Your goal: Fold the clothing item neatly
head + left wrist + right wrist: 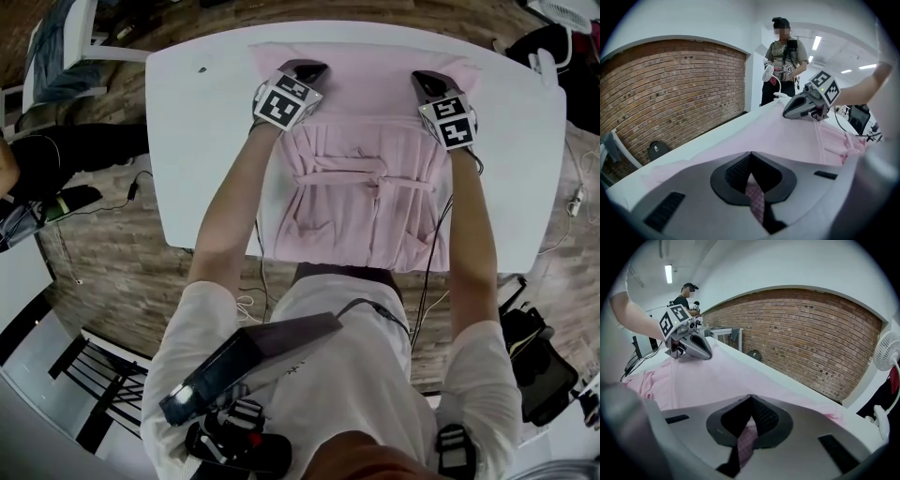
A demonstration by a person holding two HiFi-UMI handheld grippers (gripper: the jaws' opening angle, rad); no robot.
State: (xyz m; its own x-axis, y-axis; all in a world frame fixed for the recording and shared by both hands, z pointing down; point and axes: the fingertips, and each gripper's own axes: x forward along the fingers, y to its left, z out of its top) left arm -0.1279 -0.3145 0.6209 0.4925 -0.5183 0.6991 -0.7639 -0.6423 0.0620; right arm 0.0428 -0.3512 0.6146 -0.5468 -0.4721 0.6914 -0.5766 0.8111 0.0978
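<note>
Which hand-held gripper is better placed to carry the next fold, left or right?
Neither clearly. The left hand-held gripper and right hand-held gripper are each shut on the pink garment, near its opposite sides. Likely both move together.

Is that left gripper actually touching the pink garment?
Touching. The left gripper pinches a fold of the garment in shut jaws, seen in the left gripper view.
</note>
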